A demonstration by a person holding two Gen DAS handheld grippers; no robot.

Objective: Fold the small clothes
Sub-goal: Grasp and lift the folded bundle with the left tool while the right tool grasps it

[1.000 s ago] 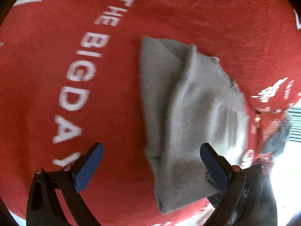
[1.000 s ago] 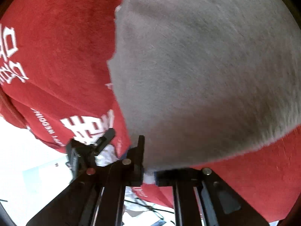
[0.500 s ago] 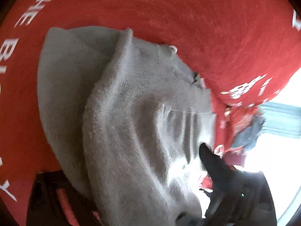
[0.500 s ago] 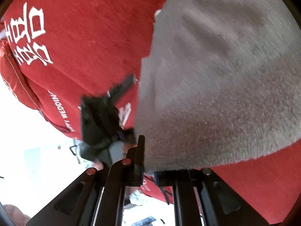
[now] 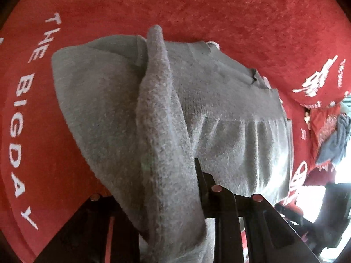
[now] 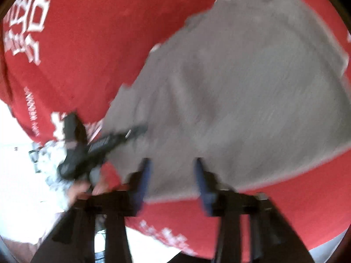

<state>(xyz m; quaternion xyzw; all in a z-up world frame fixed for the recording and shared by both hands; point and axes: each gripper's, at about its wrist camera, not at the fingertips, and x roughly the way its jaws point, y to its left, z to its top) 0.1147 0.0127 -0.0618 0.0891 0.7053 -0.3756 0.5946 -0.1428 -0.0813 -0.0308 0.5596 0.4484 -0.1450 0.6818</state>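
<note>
Sock ridge runs straight ahead betw. your closing left gripper jaws; right gripper opening, sock just ahead, unpinched.

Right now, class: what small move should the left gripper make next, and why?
Probably carry the pinched ridge across and lay it flat. The left gripper is closing on a raised fold of the grey garment, while the right gripper, jaws opening, has nothing between its pads.

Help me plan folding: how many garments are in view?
2. A grey knit garment lies on the red cloth; a crumpled dark bluish piece sits at the cloth's right edge. Others may be hidden.
</note>
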